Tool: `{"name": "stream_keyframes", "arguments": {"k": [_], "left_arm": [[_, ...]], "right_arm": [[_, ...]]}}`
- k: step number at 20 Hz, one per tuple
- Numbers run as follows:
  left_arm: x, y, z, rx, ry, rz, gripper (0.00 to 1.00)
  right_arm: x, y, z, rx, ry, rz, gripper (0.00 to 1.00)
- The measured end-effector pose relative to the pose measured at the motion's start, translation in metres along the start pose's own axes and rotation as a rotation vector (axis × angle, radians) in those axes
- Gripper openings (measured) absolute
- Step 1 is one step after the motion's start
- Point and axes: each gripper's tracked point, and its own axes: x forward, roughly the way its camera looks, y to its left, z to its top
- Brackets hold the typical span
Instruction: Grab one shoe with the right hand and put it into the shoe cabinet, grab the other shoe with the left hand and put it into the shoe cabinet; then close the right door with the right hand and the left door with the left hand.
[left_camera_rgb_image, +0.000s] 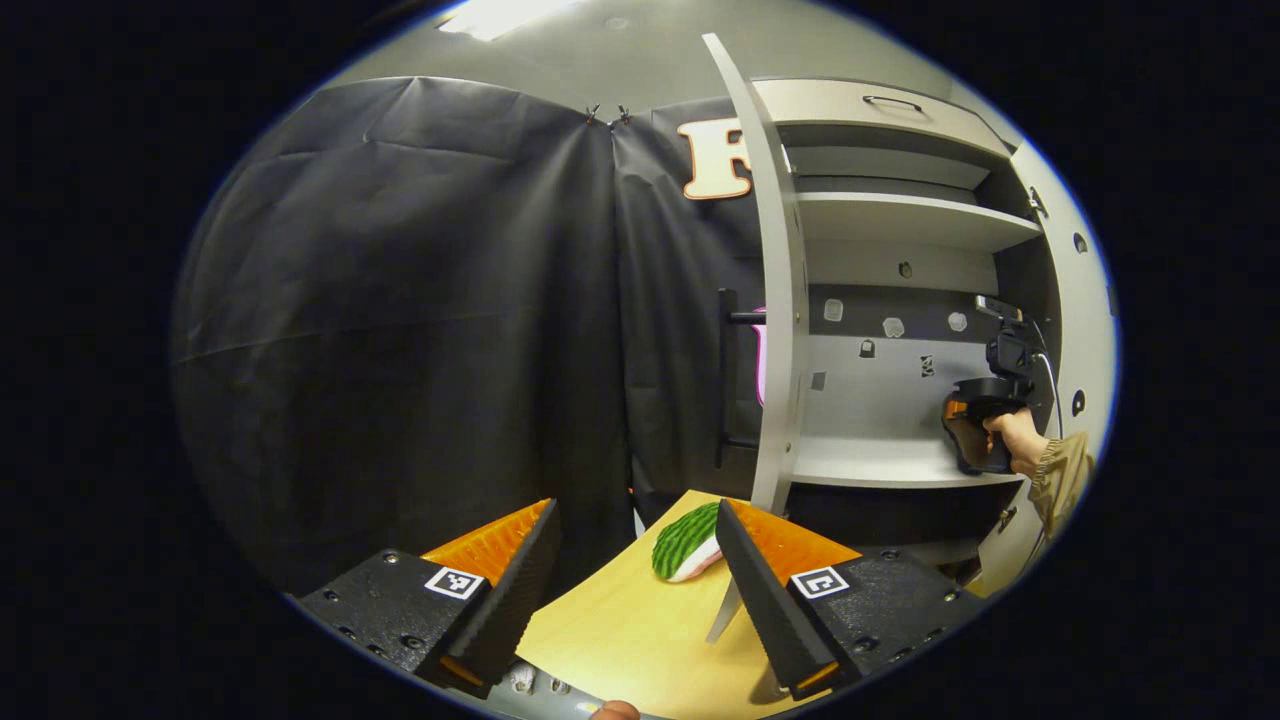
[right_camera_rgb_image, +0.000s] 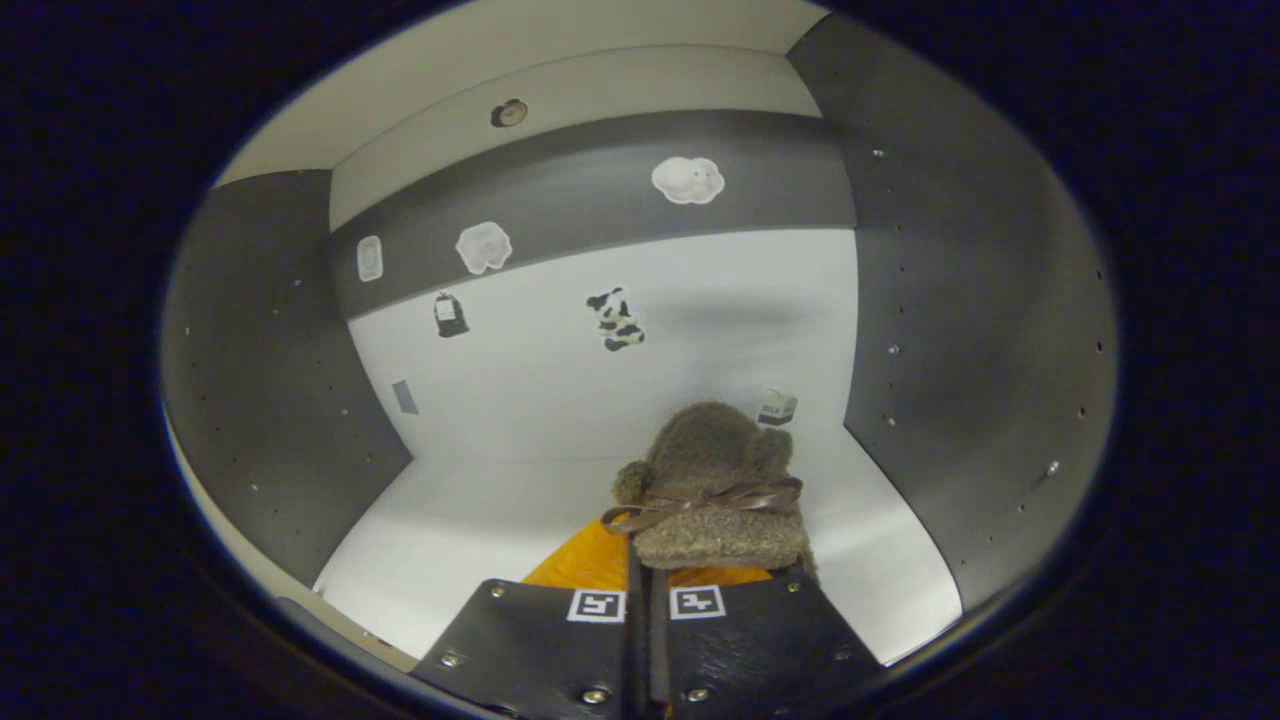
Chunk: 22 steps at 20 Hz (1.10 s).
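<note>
Inside the shoe cabinet (right_camera_rgb_image: 640, 400): the right gripper (right_camera_rgb_image: 640, 585), jaws drawn nearly together w/ only a thin slit between them, clamps a fuzzy brown shoe (right_camera_rgb_image: 715, 480) w/ a ribbon bow and holds it over the white shelf floor (right_camera_rgb_image: 470, 530), toward the right side wall; whether the sole already rests on the shelf can't be told. In the left gripper view the same tool, gripped by a hand (left_camera_rgb_image: 1015, 440) in a tan sleeve, reaches into the lower compartment of the cabinet (left_camera_rgb_image: 900, 330), whose left door (left_camera_rgb_image: 775, 300) stands wide open, edge-on to the camera. Progress, as judged: first shoe is inside the cabinet but not yet let go; second shoe, plus both doors, are left to do. The left gripper (left_camera_rgb_image: 635, 560) hangs well back from the cabinet over a light wooden surface (left_camera_rgb_image: 640, 630), jaws spread wide and holding nothing; a green-striped item w/ a pale pink edge (left_camera_rgb_image: 685, 545) lies just beyond its right finger, partly hidden by it. It may be the other shoe, but that can't be confirmed. The right door's position isn't clear from here.
</note>
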Motion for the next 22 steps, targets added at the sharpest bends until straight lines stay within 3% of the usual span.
{"name": "stream_keyframes", "arguments": {"k": [4,5,6,10,15,22], "left_arm": [[0.002,-0.004,-0.004,-0.003,0.009,-0.010,0.94],[0.002,-0.007,-0.005,0.000,0.010,-0.018,0.96],[0.002,-0.010,-0.005,0.001,0.011,-0.029,0.96],[-0.002,-0.033,-0.017,-0.006,0.024,-0.096,0.96],[-0.007,-0.067,-0.059,0.001,0.099,-0.201,0.96],[-0.017,-0.125,-0.157,0.060,0.273,-0.402,0.96]], "right_arm": [[0.001,0.000,-0.008,0.022,0.048,0.015,0.06],[-0.002,-0.001,-0.009,0.016,0.053,0.010,0.22],[-0.007,0.000,-0.010,0.005,0.057,0.012,0.25],[-0.037,0.002,-0.015,-0.066,0.063,0.004,0.28],[-0.113,0.012,0.014,-0.103,-0.056,0.048,0.28],[-0.263,0.037,0.059,-0.111,-0.245,0.150,0.28]]}}
